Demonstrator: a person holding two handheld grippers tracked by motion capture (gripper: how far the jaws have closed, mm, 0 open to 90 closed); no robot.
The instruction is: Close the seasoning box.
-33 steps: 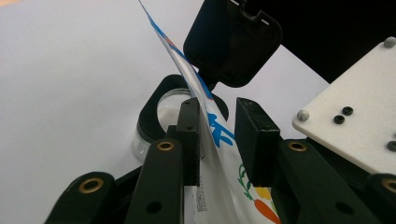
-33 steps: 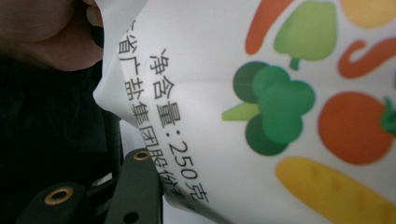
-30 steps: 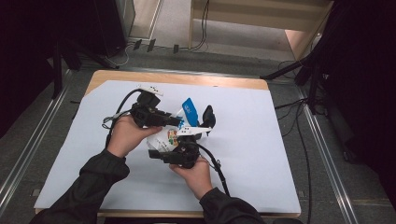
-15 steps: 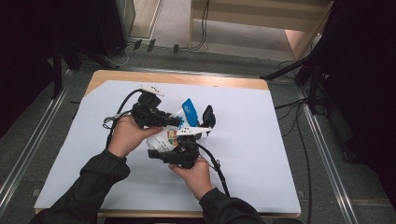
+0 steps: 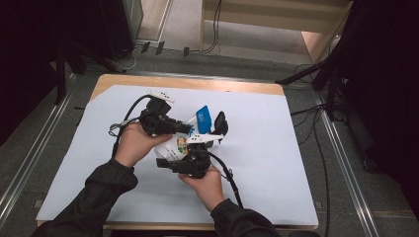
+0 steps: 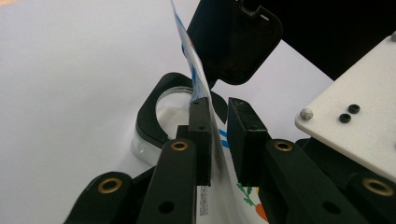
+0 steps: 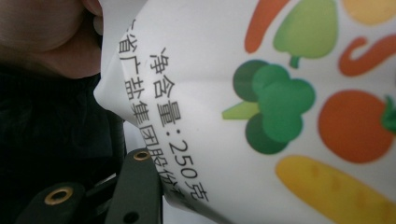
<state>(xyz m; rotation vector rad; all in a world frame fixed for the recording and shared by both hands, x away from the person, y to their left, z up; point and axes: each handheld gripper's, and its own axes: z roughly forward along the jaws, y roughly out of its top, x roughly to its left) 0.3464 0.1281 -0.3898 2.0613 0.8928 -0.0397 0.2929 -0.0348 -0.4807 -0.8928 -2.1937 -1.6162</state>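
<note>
Both hand-held grippers are on the salt packet (image 5: 174,146), held just above the desk (image 5: 276,163). The left hand-held gripper (image 6: 218,116) has just been closing, one pad touching the blue top edge; the right hand-held gripper (image 5: 165,163) is clamped on the printed bottom. Pulling apart too hard could rip it and spill salt.

The left gripper (image 6: 218,140) is closing its jaws further on the top edge of the printed bag (image 6: 215,140), which is standing between them. The left pad is lying against the bag; a narrow gap is showing at the right pad. In the high view, the left gripper (image 5: 190,129) is meeting the bag (image 5: 174,146) at the same spot.
</note>
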